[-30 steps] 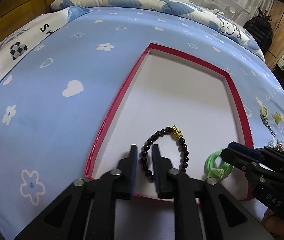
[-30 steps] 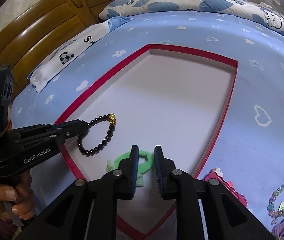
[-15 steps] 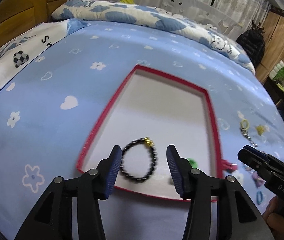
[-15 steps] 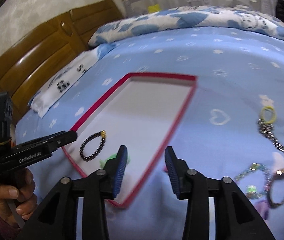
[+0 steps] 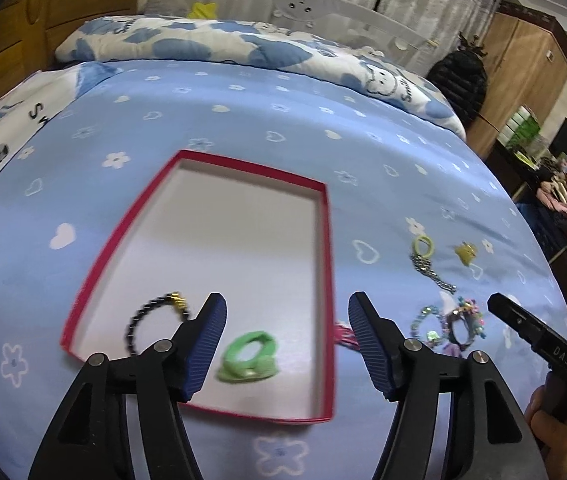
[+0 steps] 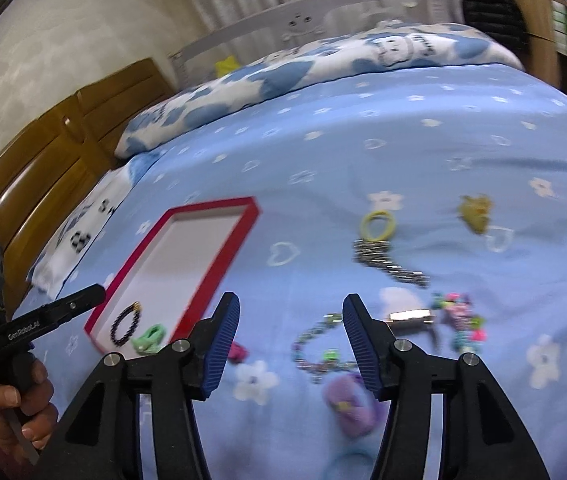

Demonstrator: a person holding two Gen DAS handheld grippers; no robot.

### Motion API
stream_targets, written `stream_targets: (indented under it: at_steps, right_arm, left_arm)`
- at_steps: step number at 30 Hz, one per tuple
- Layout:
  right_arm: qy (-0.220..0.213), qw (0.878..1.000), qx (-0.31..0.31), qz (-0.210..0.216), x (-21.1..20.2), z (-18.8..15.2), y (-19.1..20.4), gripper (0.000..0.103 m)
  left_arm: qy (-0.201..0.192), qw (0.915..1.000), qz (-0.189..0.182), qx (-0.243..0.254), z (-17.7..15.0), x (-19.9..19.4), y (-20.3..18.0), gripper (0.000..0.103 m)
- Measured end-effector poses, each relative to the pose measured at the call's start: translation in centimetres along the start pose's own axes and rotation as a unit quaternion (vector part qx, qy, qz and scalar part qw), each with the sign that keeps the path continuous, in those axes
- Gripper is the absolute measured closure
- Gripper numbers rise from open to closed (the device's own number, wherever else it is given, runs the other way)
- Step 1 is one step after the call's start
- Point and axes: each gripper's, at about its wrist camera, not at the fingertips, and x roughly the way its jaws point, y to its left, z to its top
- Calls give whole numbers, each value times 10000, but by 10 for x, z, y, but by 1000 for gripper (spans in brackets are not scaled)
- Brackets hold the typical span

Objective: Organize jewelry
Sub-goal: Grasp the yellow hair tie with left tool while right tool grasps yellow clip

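From the left wrist view, my left tongs (image 5: 285, 344) stand wide apart at the bottom centre, holding nothing. Behind them the red-rimmed tray (image 5: 328, 264) lies on the blue bed (image 5: 243, 120). In its near end, at lower left of the frame, sit the black bead bracelet (image 5: 139, 324) and, just beside it toward centre, the green hair tie (image 5: 249, 356). The rest of the tray is bare. To the right of the tray, loose pieces are scattered on the sheet: a yellow-green ring (image 5: 423, 245) with a metal chain (image 5: 431, 274) under it, and a yellow clip (image 5: 465, 253).

From the right wrist view, my right tongs (image 6: 290, 342) are also spread apart and carry nothing, low in the frame over a beaded bracelet (image 6: 315, 348). A purple piece (image 6: 349, 406) lies below it, a colourful bead cluster (image 6: 461, 326) to the right.

My worry: the loose pieces lie close together on soft bedding, so closing here could pinch the sheet or drag a neighbour along. The picture is blurred, so my aim is uncertain.
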Motion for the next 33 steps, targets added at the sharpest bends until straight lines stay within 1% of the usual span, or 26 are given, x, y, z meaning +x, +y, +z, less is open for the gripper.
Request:
stream_targets:
  at_steps: [6, 15, 19, 25, 33]
  right_arm:
    - [-141, 9994, 239, -223, -15, 0, -32, 43]
    - [-243, 9979, 437, -400, -24, 2, -62, 43]
    - [-258, 9973, 496, -467, -23, 8, -74, 43]
    - [-232, 9964, 552, -597, -16, 20, -96, 43]
    - [-49, 9952, 652, -732, 11, 48, -135, 43]
  left_arm:
    - [93, 9997, -85, 209, 4, 8, -20, 36]
    - [246, 9987, -183, 415, 12, 22, -43, 36]
    - [326, 9976, -257, 563, 20, 36, -60, 36]
    - [576, 9948, -384, 748, 37, 73, -86, 36]
    - [858, 9892, -535, 1057, 68, 141, -132, 36]
